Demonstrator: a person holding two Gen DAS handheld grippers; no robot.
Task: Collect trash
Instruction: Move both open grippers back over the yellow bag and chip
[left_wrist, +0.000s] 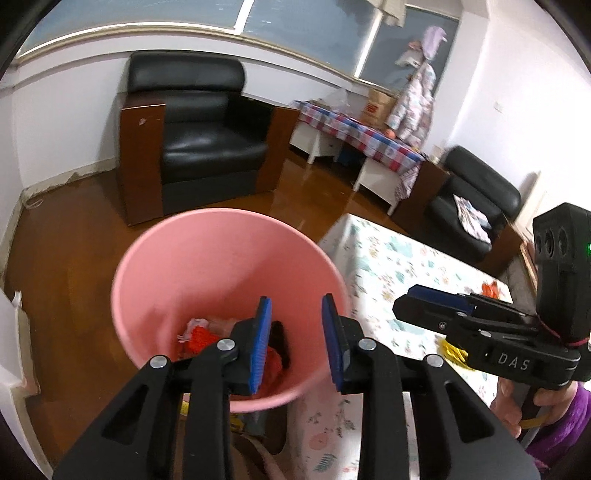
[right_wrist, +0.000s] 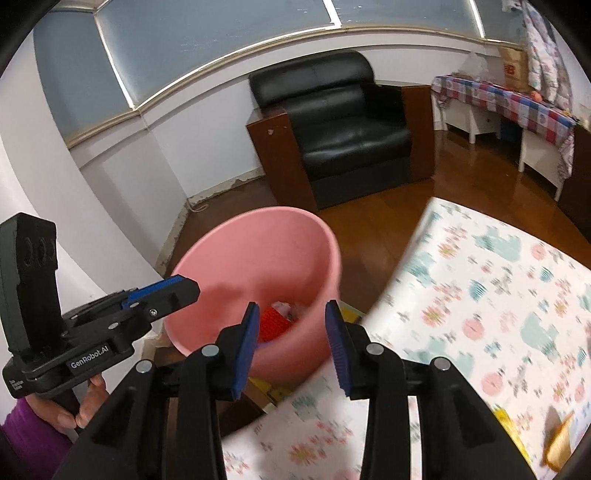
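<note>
The round pink plastic bin stands on the brown floor just beside the table with the floral-printed cloth, and crumpled red and white scraps already lie at its bottom.

In the left wrist view the left gripper hangs over the bin's mouth, its blue-padded jaws parted to a middling gap with nothing between them. At about three o'clock of it, the right gripper is seen side-on above the cloth; in its own view the right gripper also stands half open and empty, aimed at the bin's near rim.

Both drops look done, so the step in hand is probably going back for more. Further right on the cloth, at four o'clock, lies a yellow crinkled wrapper, and at two o'clock a small orange scrap.

To do it well, I would swing away level before dipping, so the fingers clear the bin's rim, open wider on approach, and pinch the wrapper without snagging the cloth.
</note>
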